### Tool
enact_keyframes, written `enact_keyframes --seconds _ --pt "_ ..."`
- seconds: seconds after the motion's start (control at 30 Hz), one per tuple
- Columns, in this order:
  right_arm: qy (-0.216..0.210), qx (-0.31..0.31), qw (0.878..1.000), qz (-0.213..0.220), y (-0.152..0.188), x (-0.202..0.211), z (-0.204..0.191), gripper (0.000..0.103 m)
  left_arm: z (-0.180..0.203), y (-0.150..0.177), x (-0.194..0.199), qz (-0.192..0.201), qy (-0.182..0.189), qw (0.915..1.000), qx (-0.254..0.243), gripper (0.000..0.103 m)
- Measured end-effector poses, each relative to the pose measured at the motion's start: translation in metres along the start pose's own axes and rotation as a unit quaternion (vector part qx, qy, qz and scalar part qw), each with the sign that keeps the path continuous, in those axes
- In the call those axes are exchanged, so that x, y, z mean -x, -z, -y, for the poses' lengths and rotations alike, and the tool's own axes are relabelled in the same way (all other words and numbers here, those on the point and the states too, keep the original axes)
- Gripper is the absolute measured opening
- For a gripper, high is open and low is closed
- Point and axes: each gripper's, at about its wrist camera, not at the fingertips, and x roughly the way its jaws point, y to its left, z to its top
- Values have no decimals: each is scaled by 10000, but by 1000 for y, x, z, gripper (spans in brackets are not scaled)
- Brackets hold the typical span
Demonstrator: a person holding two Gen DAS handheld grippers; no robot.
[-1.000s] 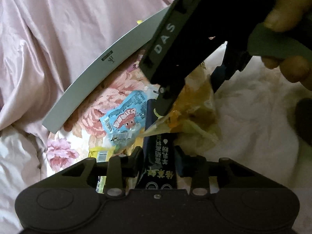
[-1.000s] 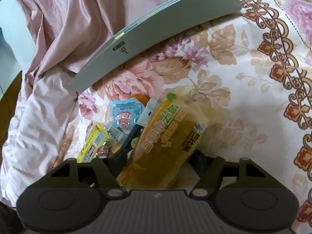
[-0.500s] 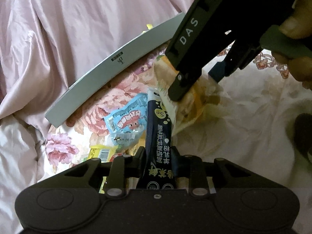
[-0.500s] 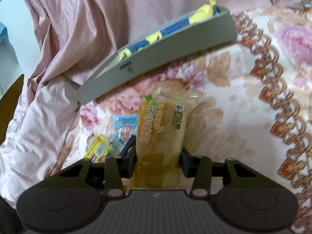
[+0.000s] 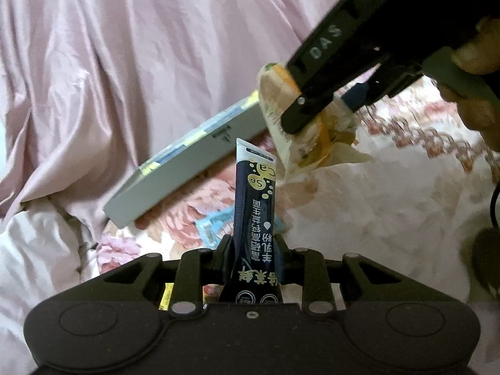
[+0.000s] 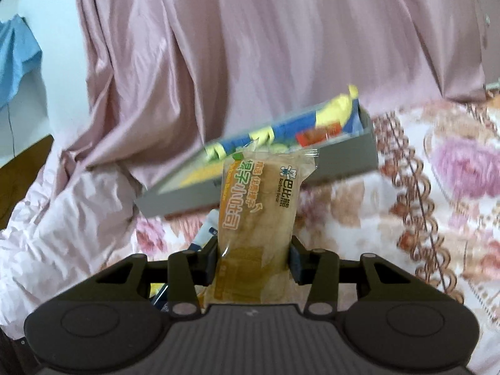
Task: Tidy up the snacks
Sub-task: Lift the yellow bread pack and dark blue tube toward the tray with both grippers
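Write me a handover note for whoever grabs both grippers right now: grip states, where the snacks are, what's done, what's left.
Left gripper: shut on the dark stick sachet, held upright above the bed.
Right gripper: shut on the orange bread pack, lifted, in front of the grey box.
Done: the grey box already holds several colourful packets.
Left: both held snacks are not yet in the box; a blue packet and a yellow packet lie on the floral bedspread.

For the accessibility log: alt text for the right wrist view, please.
The right tool is shut on an orange bread pack, held upright above a floral bedspread. Behind the pack lies a grey box already holding blue, yellow and red snacks, with pink fabric draped behind it.
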Motion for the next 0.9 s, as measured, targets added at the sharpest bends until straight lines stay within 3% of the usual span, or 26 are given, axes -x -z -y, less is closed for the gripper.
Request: enact_keyframes --seconds 0.23,0.47,0.7,0.9 --pt "54 307 9970 709 -9 16 -6 49 -14 -9 9 493 -301 9972 472 29" --pt "163 549 9896 1318 -28 18 -6 49 -31 -42 15 1013 -593 9892 872 29" --pt "397 706 9801 1815 -48 6 4 49 -50 -84 -16 1145 -708 9811 1387 29" --pt "506 702 9753 2030 -61 -7 14 49 -73 -118 -56 1019 -707 9724 1977 29"
